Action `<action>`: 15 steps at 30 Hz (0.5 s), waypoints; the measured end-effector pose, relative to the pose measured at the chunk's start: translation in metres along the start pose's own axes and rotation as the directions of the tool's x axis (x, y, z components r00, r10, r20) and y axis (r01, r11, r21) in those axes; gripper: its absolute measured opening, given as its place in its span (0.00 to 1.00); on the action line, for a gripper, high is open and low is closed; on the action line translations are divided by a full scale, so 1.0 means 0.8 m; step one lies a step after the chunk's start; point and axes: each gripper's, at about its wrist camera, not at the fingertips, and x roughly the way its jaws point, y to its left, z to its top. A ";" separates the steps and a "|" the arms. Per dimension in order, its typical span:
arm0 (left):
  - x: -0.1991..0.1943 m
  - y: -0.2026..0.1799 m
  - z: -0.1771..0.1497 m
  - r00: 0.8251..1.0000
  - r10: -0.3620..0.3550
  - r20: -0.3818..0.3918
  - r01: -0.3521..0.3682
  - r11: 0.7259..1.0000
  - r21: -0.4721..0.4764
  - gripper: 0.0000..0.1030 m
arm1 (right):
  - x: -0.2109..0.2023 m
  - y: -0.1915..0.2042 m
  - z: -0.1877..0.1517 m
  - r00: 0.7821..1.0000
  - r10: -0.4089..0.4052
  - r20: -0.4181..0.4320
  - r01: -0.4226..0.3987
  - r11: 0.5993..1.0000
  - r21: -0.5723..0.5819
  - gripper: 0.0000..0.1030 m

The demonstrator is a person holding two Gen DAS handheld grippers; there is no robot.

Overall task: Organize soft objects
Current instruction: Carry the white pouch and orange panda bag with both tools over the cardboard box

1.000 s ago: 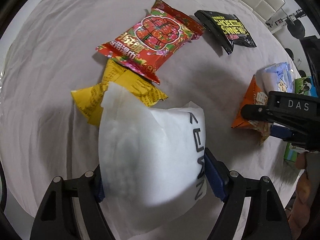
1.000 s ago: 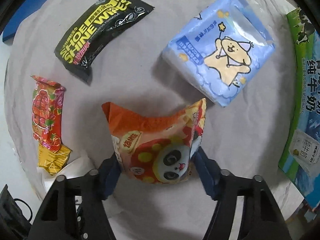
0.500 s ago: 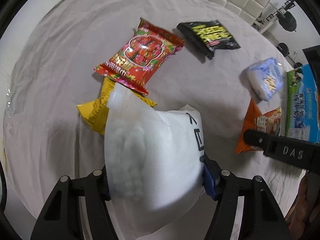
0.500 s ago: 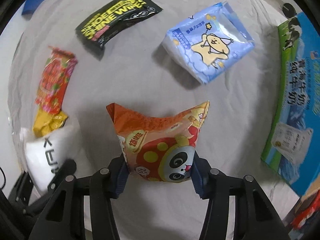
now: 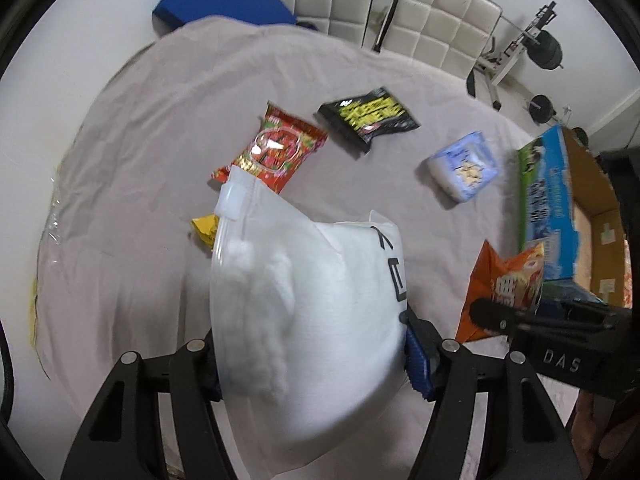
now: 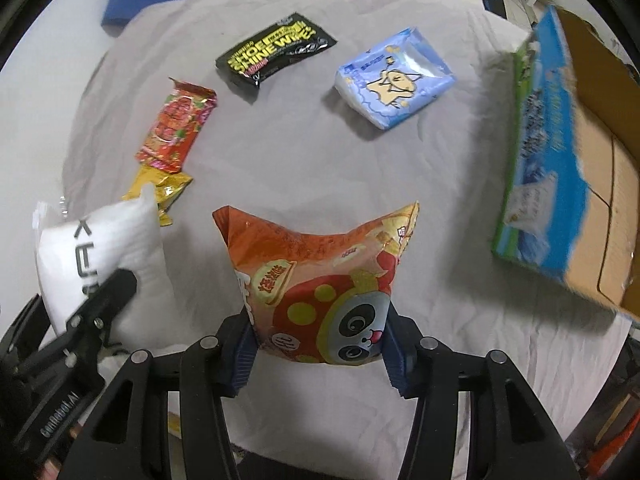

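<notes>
Left gripper [image 5: 312, 352] is clamped on the white bag [image 5: 308, 320], held above the grey cloth [image 5: 160, 128]. Right gripper [image 6: 318, 354] is clamped on the orange snack bag [image 6: 320, 288], also raised off the cloth.

Positions relative to the carton [image 6: 560, 152], largest item first:
- Carton: open cardboard with blue and green print, standing at the right edge of the cloth.
- White bag: far left of the carton, black lettering along one side.
- Orange snack bag: left of the carton, nearest of the two held items; panda print faces the camera.
- Black packet [image 6: 276, 50]: well left, flat on the cloth.
- Red packet [image 6: 176, 128]: further left, overlapping the yellow packet [image 6: 158, 192].
- Blue tissue pack [image 6: 394, 78]: just left of the carton, apart from it.
</notes>
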 end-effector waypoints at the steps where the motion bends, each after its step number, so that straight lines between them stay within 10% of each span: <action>1: -0.011 -0.004 -0.001 1.000 -0.009 0.011 0.009 1.000 0.005 0.62 | -0.008 -0.003 -0.006 1.000 0.008 0.006 -0.008 1.000 0.004 0.54; 15: -0.125 -0.127 -0.004 0.979 -0.161 0.124 0.136 0.972 0.191 0.62 | -0.131 -0.082 -0.098 0.980 0.092 0.179 -0.113 0.987 0.111 0.54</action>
